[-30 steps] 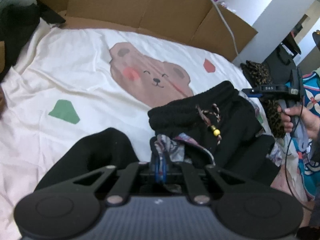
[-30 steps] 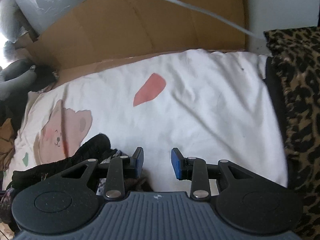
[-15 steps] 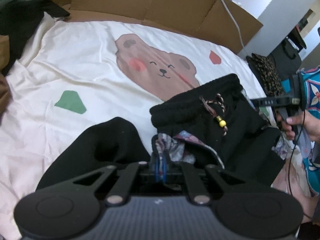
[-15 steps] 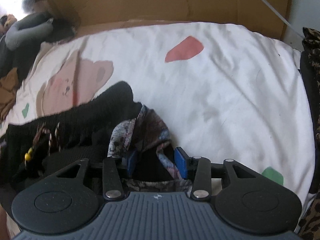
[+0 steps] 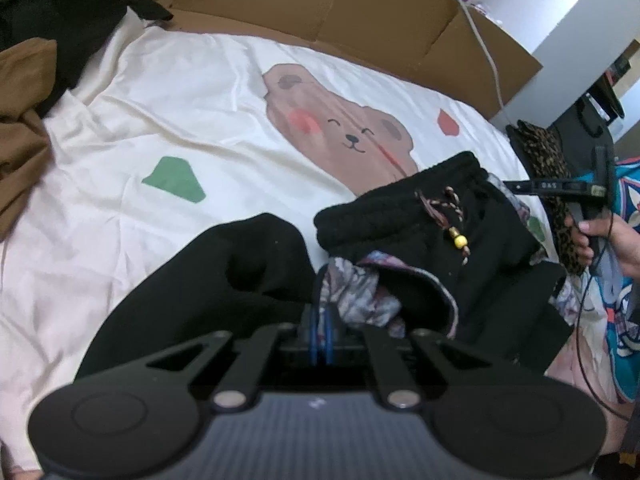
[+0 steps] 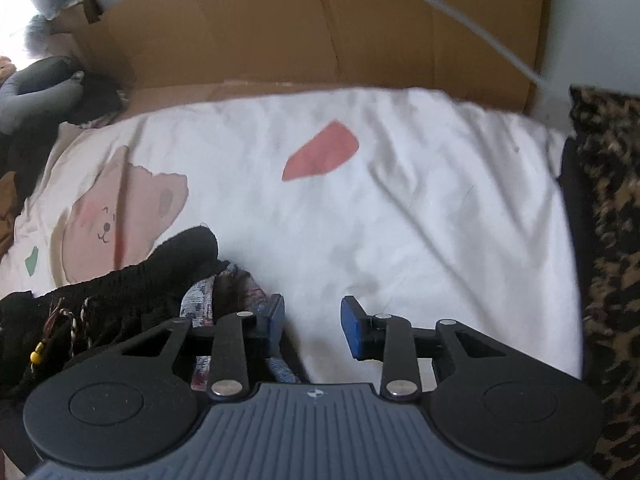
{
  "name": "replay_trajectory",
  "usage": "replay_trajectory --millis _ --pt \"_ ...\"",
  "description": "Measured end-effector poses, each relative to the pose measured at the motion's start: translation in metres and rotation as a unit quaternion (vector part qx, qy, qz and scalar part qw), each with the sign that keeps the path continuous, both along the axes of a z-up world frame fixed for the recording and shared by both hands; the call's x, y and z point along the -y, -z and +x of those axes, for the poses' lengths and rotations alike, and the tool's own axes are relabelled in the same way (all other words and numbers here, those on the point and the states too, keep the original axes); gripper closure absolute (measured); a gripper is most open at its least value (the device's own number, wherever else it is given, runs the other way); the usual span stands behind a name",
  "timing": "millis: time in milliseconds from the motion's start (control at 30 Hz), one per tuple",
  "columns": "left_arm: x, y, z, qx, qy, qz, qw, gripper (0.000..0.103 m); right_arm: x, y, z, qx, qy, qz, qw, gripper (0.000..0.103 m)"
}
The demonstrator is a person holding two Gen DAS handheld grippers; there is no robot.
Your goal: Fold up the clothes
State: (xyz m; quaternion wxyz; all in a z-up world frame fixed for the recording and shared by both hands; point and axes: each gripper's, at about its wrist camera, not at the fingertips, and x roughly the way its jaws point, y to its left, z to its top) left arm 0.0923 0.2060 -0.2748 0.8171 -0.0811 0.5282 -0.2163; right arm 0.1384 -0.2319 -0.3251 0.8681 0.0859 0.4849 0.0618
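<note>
A black garment (image 5: 420, 216) with a ribbed waistband, a beaded drawstring (image 5: 458, 238) and a patterned lining lies bunched on the bear-print sheet (image 5: 240, 120). My left gripper (image 5: 320, 336) is shut on its near edge, where black cloth and lining meet. In the right wrist view, my right gripper (image 6: 312, 324) hovers just right of the garment (image 6: 120, 292). Its jaws are closing, and only bare sheet shows between the blue pads (image 6: 352, 332). The lining brushes past the left finger. A hand (image 5: 608, 240) holds that gripper at the right of the left wrist view.
Brown cardboard (image 5: 320, 8) walls the far side of the sheet, and a white cable (image 6: 460, 24) runs across it. Leopard-print fabric (image 6: 608, 240) borders the right edge. A brown garment (image 5: 20, 128) and dark clothes lie at the far left.
Half a second ago the lining lay between the right gripper's pads. Now that gripper has shifted right and only sheet fills the gap. The left gripper keeps its hold.
</note>
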Motion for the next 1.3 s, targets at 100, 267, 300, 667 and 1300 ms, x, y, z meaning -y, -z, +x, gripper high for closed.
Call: replay_trajectory --millis 100,267,300,667,1300 --pt "0.001 0.001 -0.001 -0.001 0.002 0.0 1.0 0.099 -0.015 0.007 0.0 -0.006 -0.017 -0.012 1.0 0.064" --pt "0.0 0.002 -0.001 -0.002 0.0 -0.002 1.0 0.099 -0.035 0.014 -0.006 -0.014 -0.048 -0.044 0.998 0.063" --pt "0.0 0.003 -0.001 -0.003 0.0 -0.002 1.0 0.098 -0.038 0.015 -0.007 -0.014 -0.052 -0.052 0.997 0.063" --pt "0.0 0.004 -0.003 -0.003 -0.001 -0.003 1.0 0.099 -0.012 -0.01 -0.004 0.029 -0.007 -0.035 0.999 0.063" --pt "0.0 0.003 -0.005 -0.003 0.001 -0.001 1.0 0.099 -0.037 -0.006 -0.01 0.033 -0.051 -0.035 0.998 0.063"
